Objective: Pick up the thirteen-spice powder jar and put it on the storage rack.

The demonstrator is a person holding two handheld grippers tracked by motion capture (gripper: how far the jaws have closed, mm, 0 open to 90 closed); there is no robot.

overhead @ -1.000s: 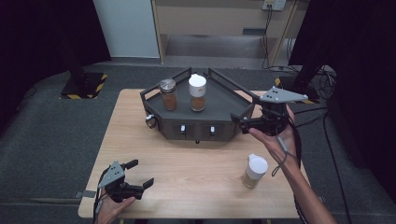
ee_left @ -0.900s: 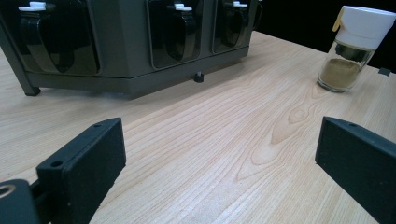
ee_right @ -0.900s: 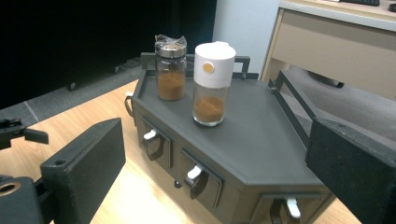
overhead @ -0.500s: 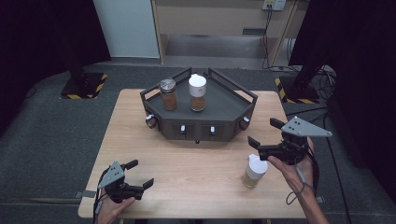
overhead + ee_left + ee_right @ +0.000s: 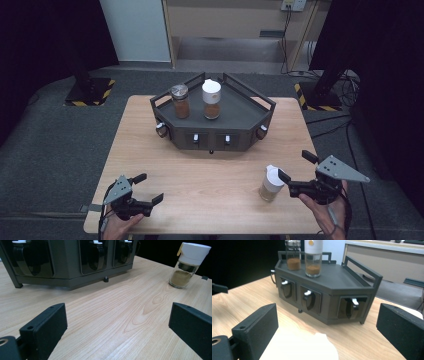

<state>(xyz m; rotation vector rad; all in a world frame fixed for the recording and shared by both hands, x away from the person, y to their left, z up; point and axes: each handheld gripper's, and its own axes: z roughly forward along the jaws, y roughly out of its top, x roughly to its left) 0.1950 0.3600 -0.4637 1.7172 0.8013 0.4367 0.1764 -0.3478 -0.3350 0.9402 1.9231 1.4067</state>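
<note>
A small glass jar (image 5: 271,183) with a white cap and tan powder stands on the table's front right; it also shows far off as the jar (image 5: 190,265). My right gripper (image 5: 297,167) is open just to its right, level with the cap. In the right gripper view the blurred white cap (image 5: 299,347) lies low between the spread jaws of that gripper (image 5: 327,322). My left gripper (image 5: 149,188) is open at the front left, and in its own view the gripper (image 5: 117,322) has only bare wood between its jaws.
A dark grey rack (image 5: 235,107) with three small front drawers (image 5: 308,300) stands at the table's middle back. On its top stand a metal-lidded jar (image 5: 180,101) and a taller white-lidded jar (image 5: 211,99), both with brown powder. A railing rims the rack.
My right gripper has come from beside the rack's right end toward the table's front right, down next to the white-capped jar. The left gripper has stayed put.
</note>
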